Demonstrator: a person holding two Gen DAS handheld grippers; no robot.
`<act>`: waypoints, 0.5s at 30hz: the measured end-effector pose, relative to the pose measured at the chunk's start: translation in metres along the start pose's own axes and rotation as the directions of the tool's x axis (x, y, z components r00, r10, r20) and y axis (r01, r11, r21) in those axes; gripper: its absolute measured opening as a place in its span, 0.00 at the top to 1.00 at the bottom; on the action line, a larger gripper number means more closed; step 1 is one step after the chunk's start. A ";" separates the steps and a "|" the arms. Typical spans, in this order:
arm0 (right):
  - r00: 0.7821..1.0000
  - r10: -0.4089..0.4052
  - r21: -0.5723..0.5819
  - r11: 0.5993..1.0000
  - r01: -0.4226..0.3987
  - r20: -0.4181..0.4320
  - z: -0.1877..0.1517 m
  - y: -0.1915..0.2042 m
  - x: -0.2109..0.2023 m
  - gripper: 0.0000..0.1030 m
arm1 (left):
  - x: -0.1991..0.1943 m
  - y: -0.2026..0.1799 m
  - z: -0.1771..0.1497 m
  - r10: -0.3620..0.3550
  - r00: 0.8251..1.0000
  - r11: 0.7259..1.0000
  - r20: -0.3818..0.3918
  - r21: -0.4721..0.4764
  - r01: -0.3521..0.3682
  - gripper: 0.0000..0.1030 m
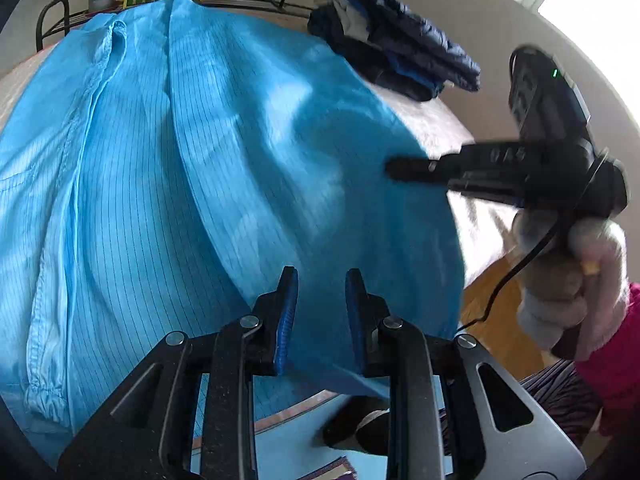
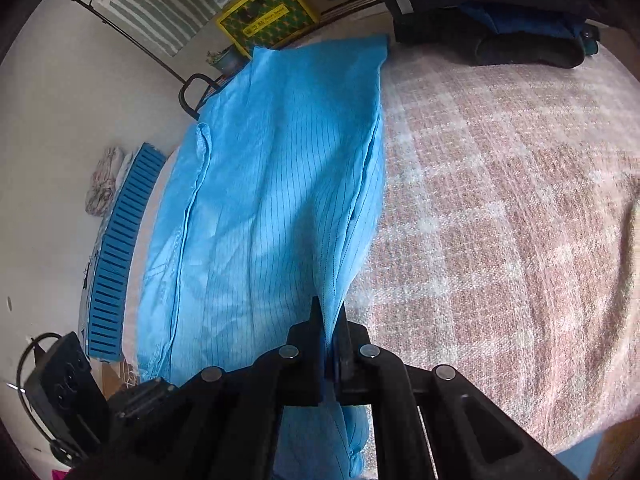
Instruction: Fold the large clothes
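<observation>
Bed (image 2: pixel 500 200) | blue garment (image 2: pixel 272 200) lengthwise | right tongs (image 2: pixel 329 332) pinch hem | left tongs (image 1: pixel 322 312) narrow, empty

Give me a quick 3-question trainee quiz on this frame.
1. True or false: the right tongs are shut on the blue garment.
2. What lies under the garment? A) checked blanket B) bare wood C) glass
3. Fill in: beyond the garment's far end sits a pile of dark ____.

Key: 1 true; 2 A; 3 clothes.
</observation>
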State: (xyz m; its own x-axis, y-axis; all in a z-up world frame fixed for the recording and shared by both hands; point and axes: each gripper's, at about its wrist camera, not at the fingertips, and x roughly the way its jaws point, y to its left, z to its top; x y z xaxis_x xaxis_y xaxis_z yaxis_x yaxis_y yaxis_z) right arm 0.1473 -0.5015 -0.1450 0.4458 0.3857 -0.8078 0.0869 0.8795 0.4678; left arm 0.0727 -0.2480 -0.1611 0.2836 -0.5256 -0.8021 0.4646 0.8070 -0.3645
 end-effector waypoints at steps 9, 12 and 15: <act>0.968 -0.232 -0.204 0.947 0.247 0.094 0.003 0.074 0.006 1.00 | -0.084 0.036 0.018 -0.048 0.995 0.998 0.089 -0.044 0.052 0.78; 0.945 -0.295 -0.302 0.896 0.325 0.142 -0.010 0.097 0.003 1.00 | -0.140 0.067 0.031 -0.012 0.984 0.998 0.177 -0.051 0.022 0.78; 0.919 -0.344 -0.402 0.827 0.393 0.191 -0.017 0.129 0.011 1.00 | -0.186 0.101 0.040 0.087 0.962 0.995 0.259 -0.059 -0.075 0.78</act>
State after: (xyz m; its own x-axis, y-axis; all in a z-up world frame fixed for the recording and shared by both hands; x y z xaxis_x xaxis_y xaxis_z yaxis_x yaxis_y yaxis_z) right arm 0.1481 -0.3786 -0.1001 0.5504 -0.0010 -0.8349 -0.1113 0.9910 -0.0745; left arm 0.1008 -0.0792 -0.0292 0.5309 -0.5047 -0.6807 0.3918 0.8585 -0.3310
